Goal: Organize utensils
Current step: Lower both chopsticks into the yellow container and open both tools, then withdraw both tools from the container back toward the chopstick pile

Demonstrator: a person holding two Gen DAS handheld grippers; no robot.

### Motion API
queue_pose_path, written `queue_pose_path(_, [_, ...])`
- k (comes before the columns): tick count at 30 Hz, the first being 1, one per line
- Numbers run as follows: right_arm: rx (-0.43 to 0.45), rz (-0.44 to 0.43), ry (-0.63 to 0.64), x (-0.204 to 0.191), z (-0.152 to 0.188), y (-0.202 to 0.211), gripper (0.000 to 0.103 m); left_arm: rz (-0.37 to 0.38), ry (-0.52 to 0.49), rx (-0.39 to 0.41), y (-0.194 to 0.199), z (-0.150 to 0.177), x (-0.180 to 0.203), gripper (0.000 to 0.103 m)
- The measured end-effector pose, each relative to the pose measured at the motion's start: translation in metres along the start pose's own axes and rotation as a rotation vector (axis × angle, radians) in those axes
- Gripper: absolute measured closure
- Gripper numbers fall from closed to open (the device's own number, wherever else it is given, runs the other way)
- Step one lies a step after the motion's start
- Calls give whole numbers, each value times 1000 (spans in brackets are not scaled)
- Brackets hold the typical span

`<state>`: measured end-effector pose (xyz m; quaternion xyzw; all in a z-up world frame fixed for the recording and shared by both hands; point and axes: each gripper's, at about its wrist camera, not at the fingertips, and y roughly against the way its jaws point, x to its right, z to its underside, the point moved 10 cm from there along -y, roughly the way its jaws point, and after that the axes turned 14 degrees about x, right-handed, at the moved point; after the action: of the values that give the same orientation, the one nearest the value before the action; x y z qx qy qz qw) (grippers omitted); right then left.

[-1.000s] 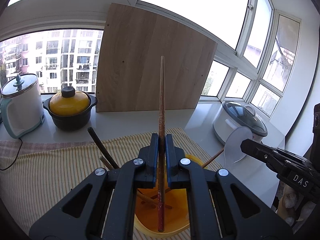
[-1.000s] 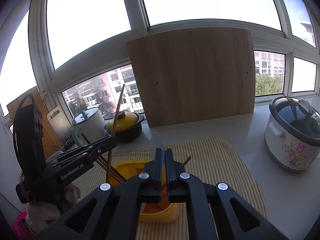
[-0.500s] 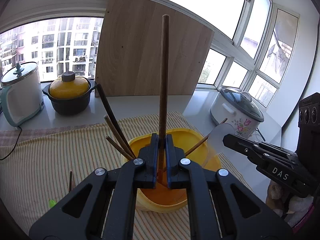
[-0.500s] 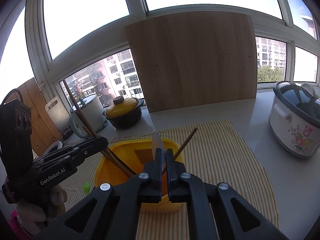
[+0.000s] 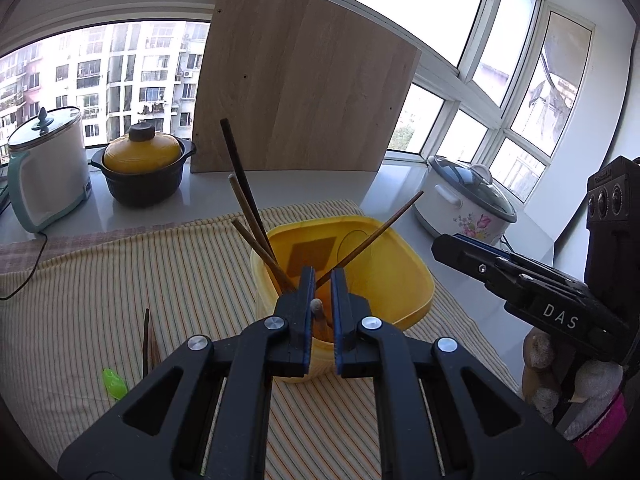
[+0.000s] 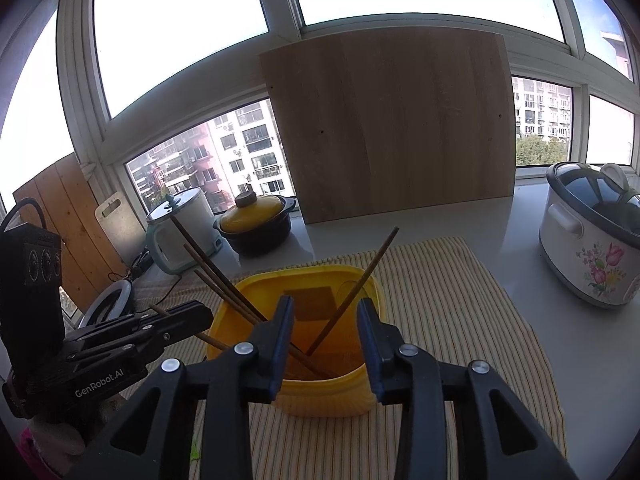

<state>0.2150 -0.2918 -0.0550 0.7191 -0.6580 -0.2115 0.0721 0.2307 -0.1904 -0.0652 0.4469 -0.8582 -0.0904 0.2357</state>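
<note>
A yellow plastic tub (image 5: 400,264) (image 6: 332,396) stands on a striped cloth and holds several wooden chopsticks (image 5: 248,208) (image 6: 360,280) that lean on its rim. My left gripper (image 5: 320,280) hovers over the tub's near rim, jaws slightly apart. The end of a wooden chopstick (image 5: 317,305) shows between them, standing in the tub. My right gripper (image 6: 326,308) is open and empty just above the tub's near side. A clear plastic spoon (image 6: 347,287) shows faintly inside the tub. A dark chopstick (image 5: 146,340) and a green spoon (image 5: 114,382) lie on the cloth at the left.
A teal kettle (image 5: 44,168), a black pot with a yellow lid (image 5: 142,168), a leaning wooden board (image 5: 304,84) and a flowered rice cooker (image 5: 466,200) (image 6: 592,240) stand on the counter behind the striped cloth (image 5: 120,272).
My left gripper has lowered its chopstick into the tub and loosened on it. My right gripper has opened and the clear spoon it held is now in the tub.
</note>
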Motion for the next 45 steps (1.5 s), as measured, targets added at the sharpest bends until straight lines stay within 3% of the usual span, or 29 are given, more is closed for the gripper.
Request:
queue_pose_path(14, [-2,-70,34,-43,10,16,62,-38,14,22,45,5,-36,98])
queue_pose_path(21, [-40,-142,77,-74,31,18,44,-129,11,-22,63,24,-82,98])
queue_pose_path(28, [-138,-208,91,-103,73,6,44,-212,48,-164,67,69,-131,98])
queue_pose_path(34, [-245,-247,56,-120,116,-5,46,-177,114,-263,59,102,-147,98])
queue_pose_path(39, [-335,-264,23,-130,147,-17,58,-146,172,-311,51,114,-158,98])
queue_pose_path(45, [-387,-272,9,-145,166,-34,64,-118,163,-355,37,121,-161,98])
